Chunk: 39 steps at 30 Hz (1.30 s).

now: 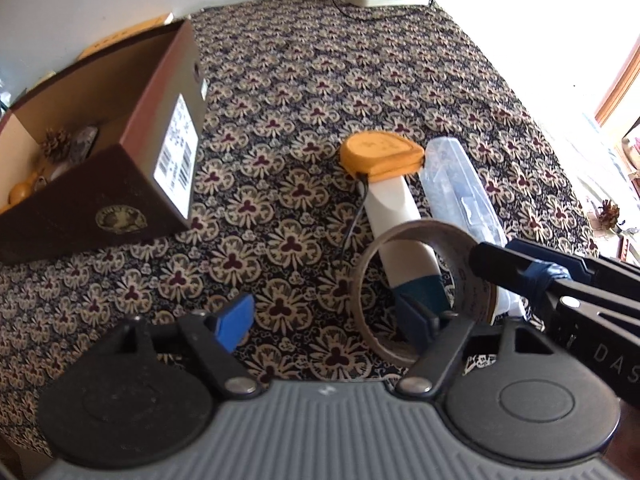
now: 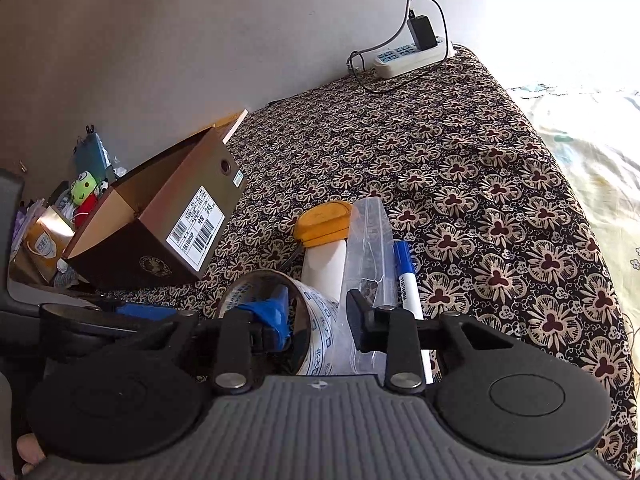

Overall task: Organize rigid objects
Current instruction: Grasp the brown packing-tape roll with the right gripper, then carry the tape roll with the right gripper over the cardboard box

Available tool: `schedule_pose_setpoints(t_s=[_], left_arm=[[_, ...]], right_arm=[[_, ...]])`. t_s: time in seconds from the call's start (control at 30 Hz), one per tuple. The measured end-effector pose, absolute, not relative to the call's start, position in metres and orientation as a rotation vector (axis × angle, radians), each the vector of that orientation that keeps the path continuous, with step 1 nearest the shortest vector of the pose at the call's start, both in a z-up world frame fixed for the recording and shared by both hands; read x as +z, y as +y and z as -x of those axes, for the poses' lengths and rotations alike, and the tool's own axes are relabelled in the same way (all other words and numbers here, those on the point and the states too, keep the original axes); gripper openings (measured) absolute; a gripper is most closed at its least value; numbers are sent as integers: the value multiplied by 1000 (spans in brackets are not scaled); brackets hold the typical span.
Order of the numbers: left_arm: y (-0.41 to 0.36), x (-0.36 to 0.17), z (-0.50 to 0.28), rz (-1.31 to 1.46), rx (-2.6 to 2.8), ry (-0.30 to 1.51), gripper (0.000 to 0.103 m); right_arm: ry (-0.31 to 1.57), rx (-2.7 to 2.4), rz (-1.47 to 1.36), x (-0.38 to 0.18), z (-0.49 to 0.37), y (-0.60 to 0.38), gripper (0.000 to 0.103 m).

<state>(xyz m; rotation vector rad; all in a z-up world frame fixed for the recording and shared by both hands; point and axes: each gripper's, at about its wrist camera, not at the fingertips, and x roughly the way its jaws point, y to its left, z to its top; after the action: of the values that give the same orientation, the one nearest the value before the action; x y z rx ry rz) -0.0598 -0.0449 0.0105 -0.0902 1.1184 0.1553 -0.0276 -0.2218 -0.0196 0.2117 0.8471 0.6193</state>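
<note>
A tape roll stands on edge just above the patterned cloth. My right gripper is shut on the tape roll: its blue pad sits inside the ring and the black finger outside. In the left wrist view the right gripper comes in from the right. My left gripper is open, and its right finger overlaps the ring. Behind the roll lie an orange tape measure, a white object with a teal end, a clear plastic bag and a blue marker.
An open brown shoebox sits at the left with a pine cone and small items inside. A power strip with cables lies against the far wall. Another pine cone lies off the right edge. Toys and clutter sit beyond the box.
</note>
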Motion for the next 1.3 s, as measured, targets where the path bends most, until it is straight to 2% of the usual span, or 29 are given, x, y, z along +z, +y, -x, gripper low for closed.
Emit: schedule_pose_setpoints(t_s=[0.07, 0.17, 0.33, 0.4, 0.5, 0.7, 0.87, 1.1, 1.3], left_arm=[[-43, 4, 59, 109, 148, 1146, 60], [-39, -6, 57, 143, 149, 1172, 55], [-36, -13, 57, 193, 125, 1177, 38], [-37, -13, 57, 200, 101, 1173, 25], [-41, -13, 56, 198, 75, 1166, 16], [-44, -6, 60, 171, 69, 1126, 16], [-44, 20, 73, 116, 83, 1023, 15], [-27, 55, 81, 62, 131, 897, 14], [23, 83, 79, 80, 171, 801, 14]], right_arm=[[837, 632, -181, -20, 30, -217, 12], [839, 642, -154, -23, 31, -211, 11], [843, 654, -137, -27, 29, -206, 8], [849, 667, -129, -29, 29, -204, 5], [859, 670, -115, -31, 29, -202, 1], [879, 658, -122, -31, 26, -203, 0], [835, 682, -131, -15, 30, -203, 0], [711, 741, -123, 18, 32, -186, 0], [593, 794, -98, 46, 27, -141, 0]])
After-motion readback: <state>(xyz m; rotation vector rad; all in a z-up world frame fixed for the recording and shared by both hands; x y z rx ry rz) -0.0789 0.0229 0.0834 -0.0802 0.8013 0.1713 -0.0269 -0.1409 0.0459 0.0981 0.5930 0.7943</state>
